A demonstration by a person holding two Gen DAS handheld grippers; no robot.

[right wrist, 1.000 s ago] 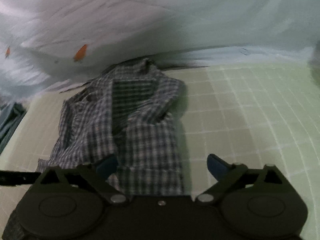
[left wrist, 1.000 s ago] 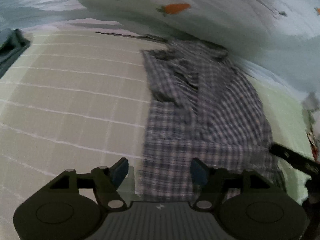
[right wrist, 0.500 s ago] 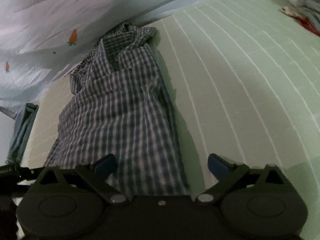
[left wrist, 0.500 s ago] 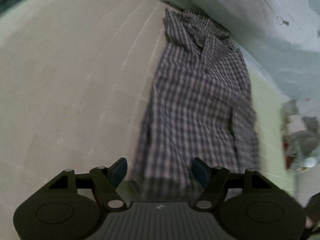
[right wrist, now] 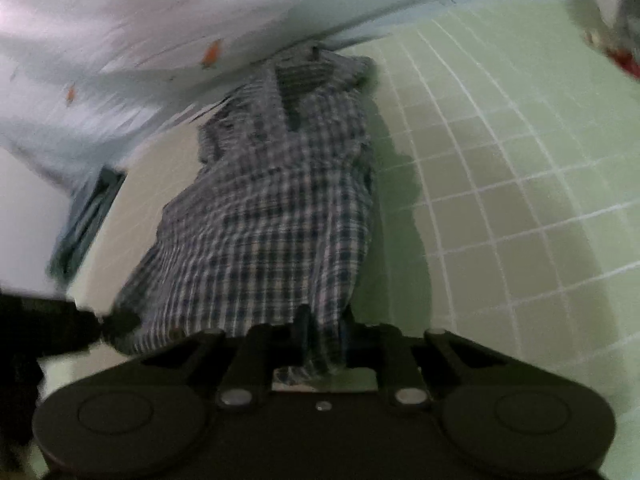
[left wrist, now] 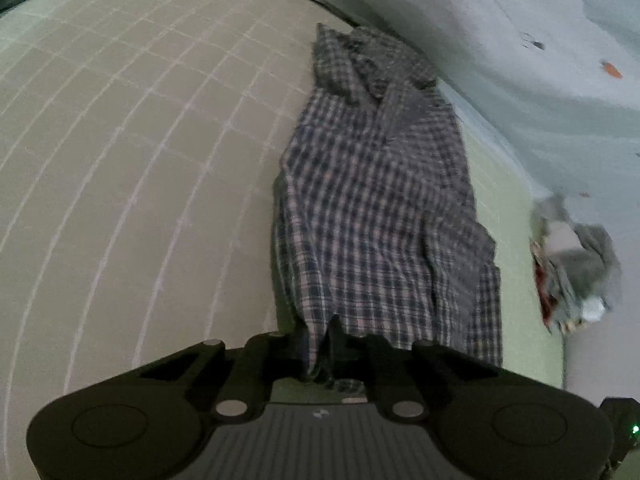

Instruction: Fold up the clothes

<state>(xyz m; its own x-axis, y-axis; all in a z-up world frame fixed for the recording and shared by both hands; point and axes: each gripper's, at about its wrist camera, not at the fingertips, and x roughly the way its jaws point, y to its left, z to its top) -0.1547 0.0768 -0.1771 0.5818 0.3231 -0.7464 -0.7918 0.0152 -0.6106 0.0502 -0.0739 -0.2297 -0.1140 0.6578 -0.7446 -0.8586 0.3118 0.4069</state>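
A blue and white plaid shirt (left wrist: 376,200) lies stretched lengthwise on the bed, collar at the far end against the duvet. In the left wrist view my left gripper (left wrist: 318,344) is closing on the near hem's left corner, and fabric is pinched between its fingers. The right wrist view shows the same shirt (right wrist: 272,208), slightly blurred. There my right gripper (right wrist: 322,332) is closing on the hem's right corner, cloth bunched between its jaws. A dark shape at that view's lower left (right wrist: 60,328) looks like the other gripper.
The shirt rests on a pale green sheet with a white grid (left wrist: 120,140) (right wrist: 500,200). A white duvet with carrot prints (left wrist: 520,60) (right wrist: 140,20) borders the far side. A heap of grey and red clothes (left wrist: 576,264) lies beyond the shirt's right side, a dark teal cloth (right wrist: 84,216) beyond its left.
Both grippers have gone from wide open to closed on the shirt's near hem. The shirt, bunched up a second ago, now lies stretched out long toward me.
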